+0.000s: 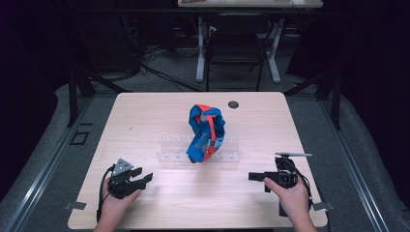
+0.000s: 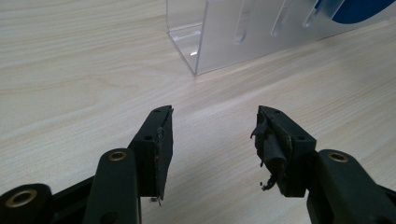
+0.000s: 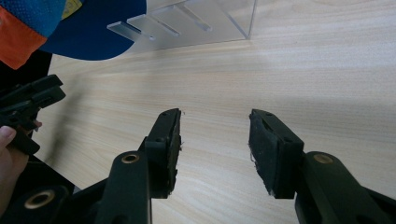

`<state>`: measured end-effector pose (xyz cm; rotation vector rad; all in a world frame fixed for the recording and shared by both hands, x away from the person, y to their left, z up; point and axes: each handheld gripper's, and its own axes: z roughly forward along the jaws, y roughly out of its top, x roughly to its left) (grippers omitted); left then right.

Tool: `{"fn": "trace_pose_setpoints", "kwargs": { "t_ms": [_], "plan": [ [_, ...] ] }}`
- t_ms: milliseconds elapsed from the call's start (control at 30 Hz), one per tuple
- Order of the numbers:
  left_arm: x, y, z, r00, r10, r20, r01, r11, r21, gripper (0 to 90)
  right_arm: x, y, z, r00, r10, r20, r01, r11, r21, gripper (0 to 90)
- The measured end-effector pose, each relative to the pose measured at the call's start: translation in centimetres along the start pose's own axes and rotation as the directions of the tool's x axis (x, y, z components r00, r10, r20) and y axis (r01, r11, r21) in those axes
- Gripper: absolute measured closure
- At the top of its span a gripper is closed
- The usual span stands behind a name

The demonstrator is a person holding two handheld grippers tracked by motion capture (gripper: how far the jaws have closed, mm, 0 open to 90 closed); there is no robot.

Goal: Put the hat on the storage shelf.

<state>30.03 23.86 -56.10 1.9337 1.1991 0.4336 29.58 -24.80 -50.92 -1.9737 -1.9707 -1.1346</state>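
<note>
A blue and orange cap (image 1: 207,133) sits on a clear acrylic rack (image 1: 169,155) in the middle of the wooden table. My left gripper (image 1: 144,175) rests near the front left, open, pointing toward the rack's left end (image 2: 219,42); its jaws (image 2: 212,122) hold nothing. A blue bit of the cap (image 2: 359,9) shows at the top right of the left gripper view. My right gripper (image 1: 252,176) lies at the front right, open and empty (image 3: 215,123), aimed leftward across the table. Ahead of it are the cap's brim (image 3: 93,28), the rack (image 3: 201,23) and the left gripper (image 3: 32,100) farther off.
A small dark round disc (image 1: 233,104) lies on the table behind the cap. Bare wood (image 1: 203,198) stretches between the two grippers. Beyond the table's far edge stand a dark chair (image 1: 236,46) and a white-legged desk (image 1: 200,53).
</note>
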Motion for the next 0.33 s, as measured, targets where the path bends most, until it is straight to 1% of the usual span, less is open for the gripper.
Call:
{"fn": "trace_pose_setpoints", "kwargs": {
  "t_ms": [100,133,167,200,267,300,333],
  "plan": [
    [0.0,0.0,-0.1,1.0,-0.002,0.0,0.002,1.0,-0.001,47.1,-0.3,-0.4,-0.3,1.0,0.001,-0.003,-0.001,1.0,-0.007,50.9],
    [0.0,0.0,0.0,1.0,-0.009,-0.002,0.009,1.0,-0.005,47.0,-0.5,-0.5,-0.4,0.9999,-0.012,0.005,0.012,1.0,-0.018,50.8],
    [0.1,0.0,-0.1,1.0,-0.007,-0.003,0.007,1.0,-0.003,47.0,-0.6,-0.7,-0.6,0.9997,-0.019,0.014,0.019,0.999,-0.029,50.9],
    [0.1,0.0,0.0,0.9999,-0.013,-0.007,0.012,0.9999,-0.008,47.0,-0.8,-0.9,-0.6,0.9996,-0.02,0.02,0.021,0.998,-0.053,51.0],
    [0.1,0.0,0.0,0.9999,-0.011,-0.006,0.011,0.9999,-0.001,47.0,-1.4,-1.3,-0.8,0.9991,-0.022,0.036,0.025,0.996,-0.08,52.2],
    [0.1,0.0,0.0,0.9999,-0.011,-0.005,0.011,0.9999,0.001,46.9,-1.6,-1.5,-0.8,0.9985,-0.031,0.045,0.036,0.993,-0.108,52.6],
    [0.1,0.0,0.0,1.0,-0.008,-0.005,0.008,1.0,0.002,47.0,-1.7,-1.8,-0.8,0.9969,-0.045,0.064,0.053,0.991,-0.123,53.7]
  ]
}}
